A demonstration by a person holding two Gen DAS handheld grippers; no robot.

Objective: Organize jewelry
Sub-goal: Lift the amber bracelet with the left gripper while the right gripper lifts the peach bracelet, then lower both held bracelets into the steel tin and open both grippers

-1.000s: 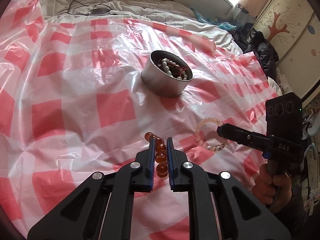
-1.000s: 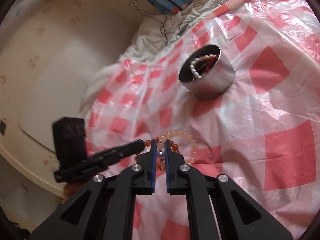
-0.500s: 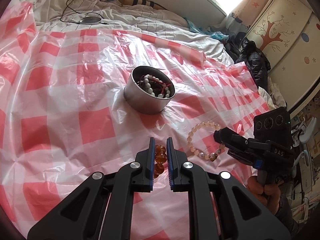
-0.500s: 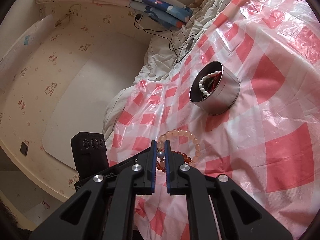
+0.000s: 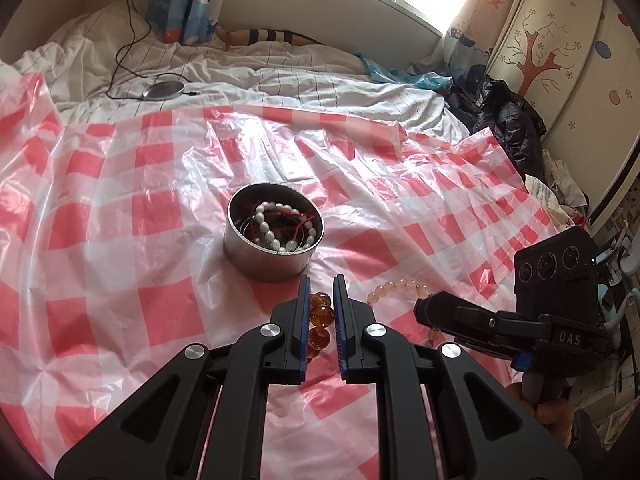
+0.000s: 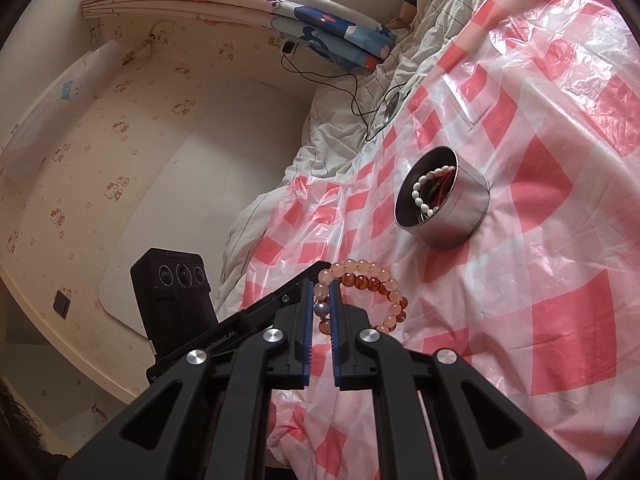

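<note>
My left gripper (image 5: pixel 322 280) is shut on an amber bead bracelet (image 5: pixel 320 316), which hangs between its pads above the checked sheet. Just to its right, my right gripper (image 5: pixel 421 312) holds a pale pink bead bracelet (image 5: pixel 400 285). In the right wrist view, the right gripper (image 6: pixel 321 283) is shut on that pink bracelet (image 6: pixel 360 266), with a grey bead between the pads. The amber bracelet (image 6: pixel 366 282) overlaps it there. A round metal tin (image 5: pixel 264 264), also seen on its side wall (image 6: pixel 464 216), stands beyond both grippers. It holds a white pearl bracelet (image 5: pixel 268 232) and red cord.
A red-and-white checked plastic sheet (image 5: pixel 140 280) covers the bed. A white duvet (image 5: pixel 280 80) with a round device and black cable (image 5: pixel 164 90) lies behind it. Dark clothing (image 5: pixel 508 120) and a wardrobe (image 5: pixel 560 40) are at the right. A person's hand (image 5: pixel 552 416) grips the right tool.
Both grippers have risen from the sheet with their bracelets still clamped. The left one has moved toward the tin. The pink bracelet now hangs free of the sheet.
</note>
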